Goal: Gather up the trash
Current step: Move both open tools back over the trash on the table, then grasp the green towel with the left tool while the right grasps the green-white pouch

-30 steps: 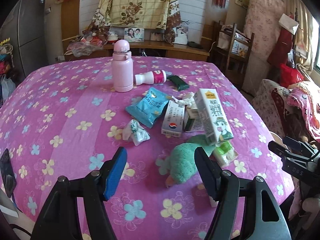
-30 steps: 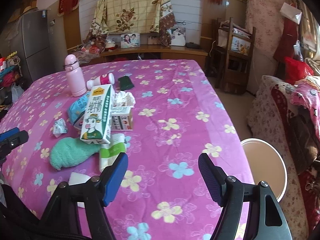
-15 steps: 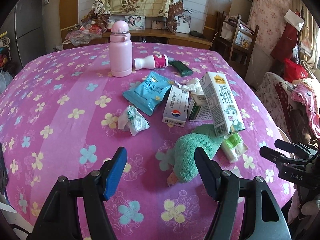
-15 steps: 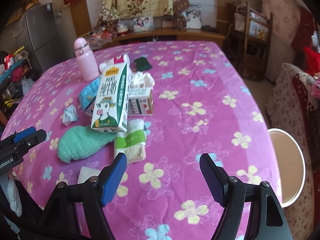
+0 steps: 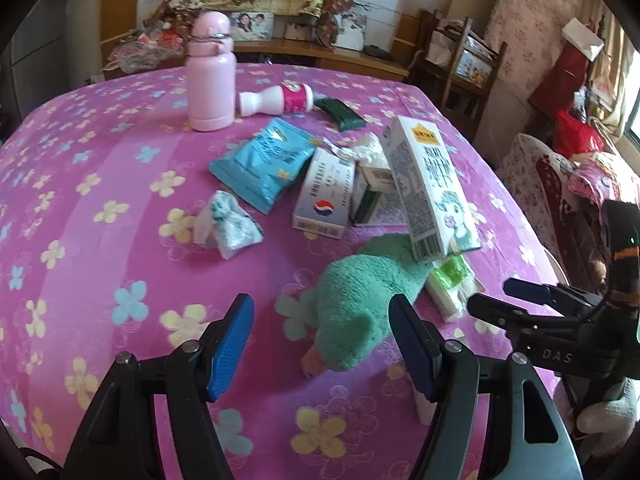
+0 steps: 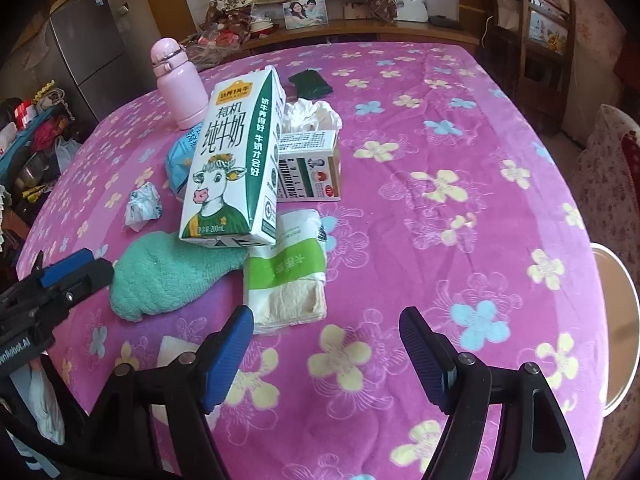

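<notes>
Trash lies on a pink flowered tablecloth (image 5: 120, 184): a leaning milk carton (image 6: 232, 160), a tissue pack (image 6: 286, 276), a medicine box (image 6: 310, 168), a blue snack bag (image 5: 264, 160), a white box (image 5: 326, 196), a crumpled wrapper (image 5: 226, 226) and a dark green wrapper (image 5: 340, 112). A green cloth (image 5: 360, 304) lies under the carton's foot. My left gripper (image 5: 322, 312) hangs open just above the cloth's near end. My right gripper (image 6: 326, 320) is open and empty, just in front of the tissue pack (image 5: 450, 284).
A pink bottle (image 5: 210, 76) stands at the back, with a small drink bottle (image 5: 280, 100) lying beside it. A round stool (image 6: 616, 320) sits off the table's right edge. Behind stand a wooden chair (image 6: 536, 32) and a fridge (image 6: 84, 48).
Both grippers have come down and forward toward the pile, tilting more steeply at the table. The right one has closed in on the tissue pack. No object has moved.
</notes>
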